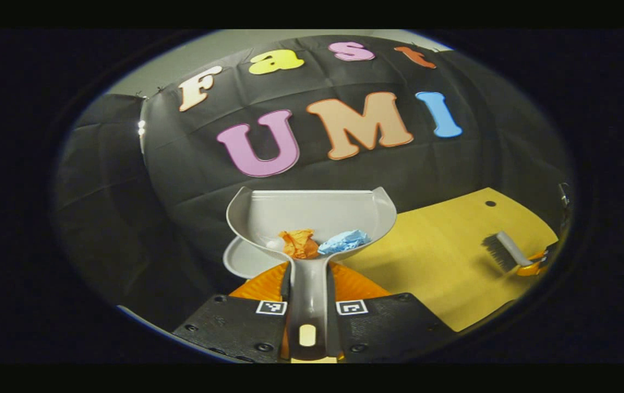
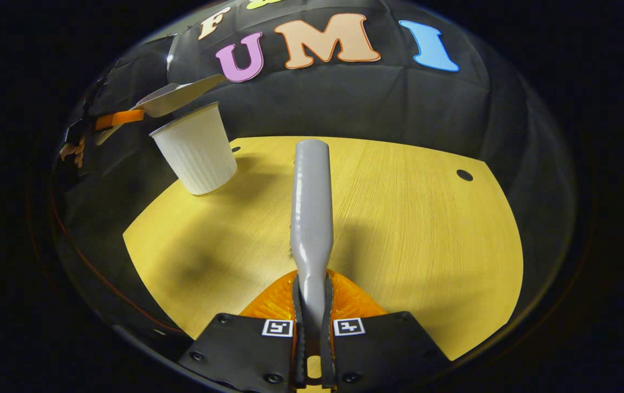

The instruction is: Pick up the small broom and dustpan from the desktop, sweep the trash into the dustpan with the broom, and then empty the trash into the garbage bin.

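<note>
While the left gripper (image 1: 307, 297) clamps the dustpan (image 1: 312, 215) and the right gripper (image 2: 312, 305) the broom (image 2: 311, 202), the desktop (image 2: 410, 229) (yellow wood) meets black cloth.

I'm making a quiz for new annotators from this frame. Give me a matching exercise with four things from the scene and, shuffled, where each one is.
Things:
1. dustpan
2. broom
3. crumpled paper scraps
4. white bin

Places:
A. lying inside the dustpan
B. standing at the yellow desktop's far left edge
C. held by its handle in the left gripper
D. held by its handle in the right gripper, above the desktop

Pairs: 1-C, 2-D, 3-A, 4-B
</note>
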